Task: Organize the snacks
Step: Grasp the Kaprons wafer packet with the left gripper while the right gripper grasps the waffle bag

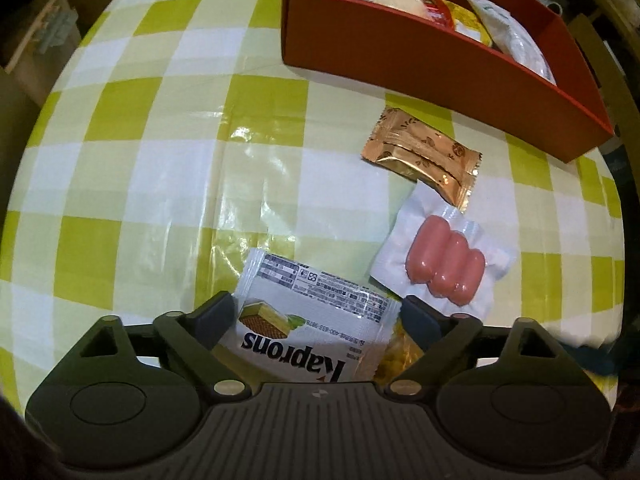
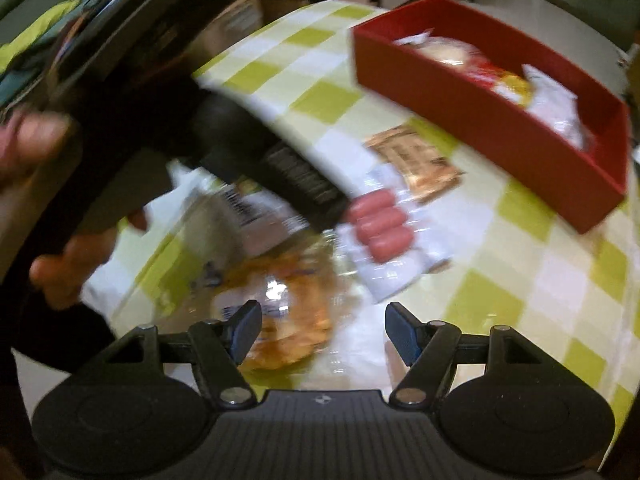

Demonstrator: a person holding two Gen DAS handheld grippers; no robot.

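While both grippers point down at the checked tablecloth (image 1: 160, 160):
Left gripper (image 1: 318, 310): jaws wide, the Kaprons wafer packet (image 1: 312, 320) between them, pad contact unclear.
Right gripper (image 2: 322, 326): jaws parted, nothing gripped; clear bag of golden snacks (image 2: 288, 312) below its left finger.
Sausage pack (image 1: 440, 264): ahead-right of left gripper.
Gold sachet (image 1: 424, 156): farther ahead.
Red box (image 1: 420, 52): farthest, holding packets.

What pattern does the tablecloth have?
The tablecloth has yellow-green and white checks, clearest in the left wrist view.
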